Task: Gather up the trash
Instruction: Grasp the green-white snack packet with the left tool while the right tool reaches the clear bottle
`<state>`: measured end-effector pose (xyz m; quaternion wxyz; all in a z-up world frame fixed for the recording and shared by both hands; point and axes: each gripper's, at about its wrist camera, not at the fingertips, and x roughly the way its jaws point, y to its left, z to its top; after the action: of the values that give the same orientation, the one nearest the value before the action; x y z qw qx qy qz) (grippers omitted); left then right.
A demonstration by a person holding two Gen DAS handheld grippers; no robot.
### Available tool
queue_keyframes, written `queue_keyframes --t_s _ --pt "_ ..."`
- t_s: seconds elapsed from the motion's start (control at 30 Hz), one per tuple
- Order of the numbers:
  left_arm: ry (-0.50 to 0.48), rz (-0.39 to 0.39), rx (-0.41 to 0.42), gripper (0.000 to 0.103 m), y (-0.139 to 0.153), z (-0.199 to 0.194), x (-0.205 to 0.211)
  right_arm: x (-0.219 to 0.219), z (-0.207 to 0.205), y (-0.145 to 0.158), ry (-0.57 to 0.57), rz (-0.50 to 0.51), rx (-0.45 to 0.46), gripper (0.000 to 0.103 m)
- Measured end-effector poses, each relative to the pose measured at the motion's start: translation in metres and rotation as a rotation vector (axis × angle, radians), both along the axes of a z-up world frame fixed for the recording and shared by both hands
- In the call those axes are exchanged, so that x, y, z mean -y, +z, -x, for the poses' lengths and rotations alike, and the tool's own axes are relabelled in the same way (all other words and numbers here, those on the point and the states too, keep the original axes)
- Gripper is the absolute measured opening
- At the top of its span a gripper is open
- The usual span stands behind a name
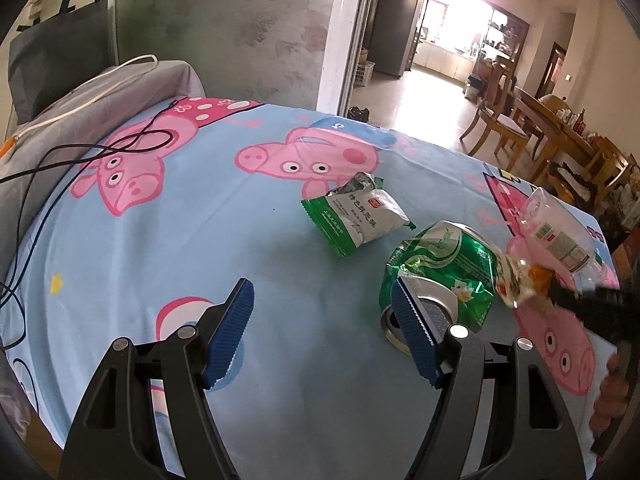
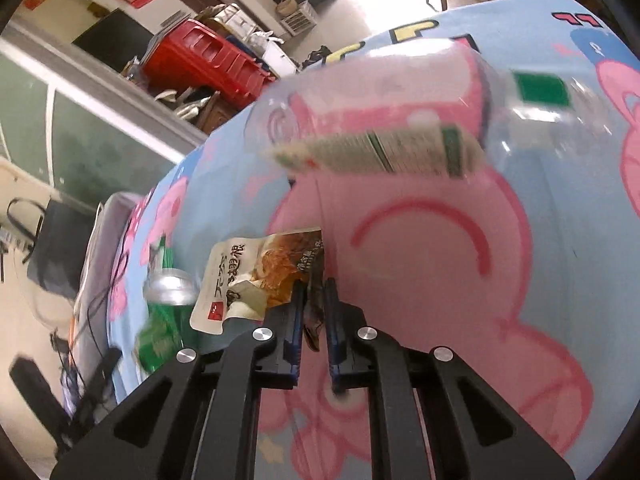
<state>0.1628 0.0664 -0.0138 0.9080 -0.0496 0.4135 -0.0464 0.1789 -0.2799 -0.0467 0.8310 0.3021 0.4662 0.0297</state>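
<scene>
The right gripper [image 2: 311,312] clamps a snack wrapper [image 2: 256,276] near the tablecloth's [image 1: 200,248] right edge; the left gripper [image 1: 320,332], its fingers apart, waits (empty) beside a crushed can [image 1: 440,272]. Lifting slowly should prevent tearing.

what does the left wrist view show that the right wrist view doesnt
Only the left wrist view: the open left hand-held gripper, a green-and-white snack packet and dining chairs.

Only the right wrist view: a red crate, and the right hand-held gripper seen close, shut on the brown wrapper.

Both: the crushed green can, the clear bottle, that wrapper and the pig-print cloth.
</scene>
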Motion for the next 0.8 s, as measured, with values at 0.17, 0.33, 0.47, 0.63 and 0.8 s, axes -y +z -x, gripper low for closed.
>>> queue_keyframes --t_s 0.17,0.33,0.47,0.63,0.8 --pt "-0.042 0.101 -0.027 0.074 0.0 -0.004 -0.006 0.011 0.052 0.008 -0.045 0.088 0.089 0.058" --pt "-0.012 0.173 -0.014 0.075 0.009 -0.028 -0.018 0.034 0.08 0.017 -0.113 0.116 0.151 0.058" --pt "0.005 0.124 -0.04 0.075 0.008 -0.078 -0.025 0.055 0.079 0.024 -0.167 0.105 0.159 0.058" --pt "-0.152 -0.042 0.022 0.078 0.006 -0.129 0.0 0.086 0.055 0.065 -0.211 0.293 0.218 0.059" --pt "-0.265 -0.073 -0.081 0.076 -0.021 -0.15 0.024 0.101 -0.026 0.08 -0.03 0.383 0.134 0.069"
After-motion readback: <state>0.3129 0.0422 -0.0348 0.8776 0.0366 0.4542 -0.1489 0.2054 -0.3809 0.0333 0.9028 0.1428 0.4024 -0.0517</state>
